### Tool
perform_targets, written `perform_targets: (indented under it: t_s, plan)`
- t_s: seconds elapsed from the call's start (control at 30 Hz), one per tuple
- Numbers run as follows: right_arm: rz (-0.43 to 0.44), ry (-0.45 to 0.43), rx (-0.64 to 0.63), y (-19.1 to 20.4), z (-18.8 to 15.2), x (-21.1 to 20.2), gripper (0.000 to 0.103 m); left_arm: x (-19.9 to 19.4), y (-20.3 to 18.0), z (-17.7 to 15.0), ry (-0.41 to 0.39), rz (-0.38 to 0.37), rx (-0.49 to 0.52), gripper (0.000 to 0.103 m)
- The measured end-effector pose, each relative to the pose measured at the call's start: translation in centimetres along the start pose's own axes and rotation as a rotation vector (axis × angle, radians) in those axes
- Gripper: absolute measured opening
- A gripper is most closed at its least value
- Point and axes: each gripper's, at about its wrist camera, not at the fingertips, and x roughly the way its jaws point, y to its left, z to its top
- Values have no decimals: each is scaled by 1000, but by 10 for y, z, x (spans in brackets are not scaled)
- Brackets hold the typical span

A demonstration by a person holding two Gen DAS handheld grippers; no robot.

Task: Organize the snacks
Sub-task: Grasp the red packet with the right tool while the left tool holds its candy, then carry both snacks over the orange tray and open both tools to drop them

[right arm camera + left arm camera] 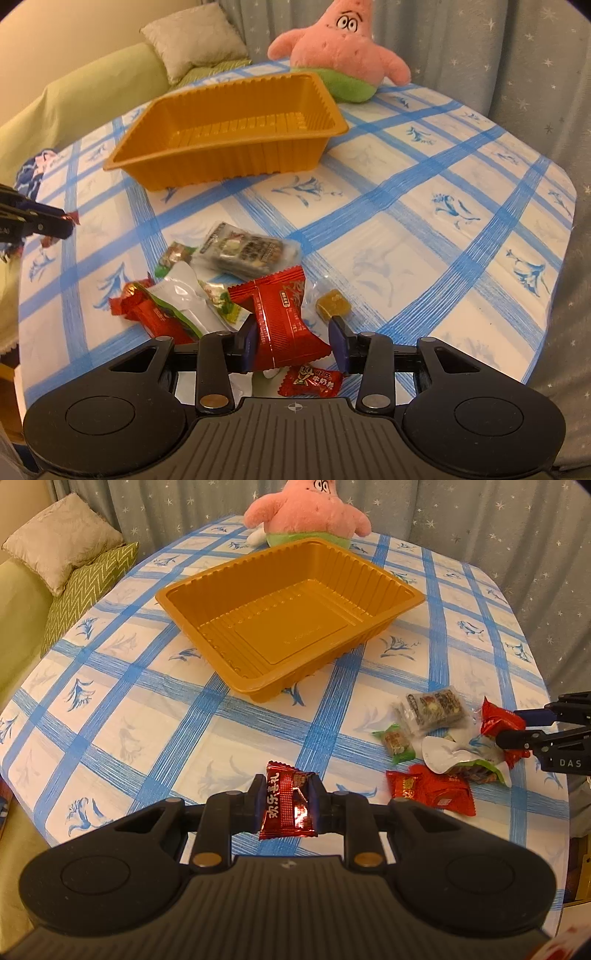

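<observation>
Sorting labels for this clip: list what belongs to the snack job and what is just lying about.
Job:
- orange tray, empty
- dark red candy in left hand-held gripper
- red packet between right hand-held gripper pads
- snack pile on tablecloth

Lying about:
- pink plush toy
- cushions

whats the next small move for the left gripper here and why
Probably carry it forward over the orange tray and let go. The left gripper is already shut on a dark red candy, lifted clear of the tablecloth, and the tray is empty.

Orange ribbed tray (369,576) on a blue-checked white tablecloth (147,709), pink plush (306,511) behind.
</observation>
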Motion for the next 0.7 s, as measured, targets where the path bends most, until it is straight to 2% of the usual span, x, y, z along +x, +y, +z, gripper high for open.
perform_targets:
  t_s: [0.37,0.7]
  plan:
    - [28,-68,54,6,13,-27,41,-8,-8,10,-36,-26,25,22]
    - [61,-116,91,10,35,-35,41,-16,-8,28,-86,-49,37,22]
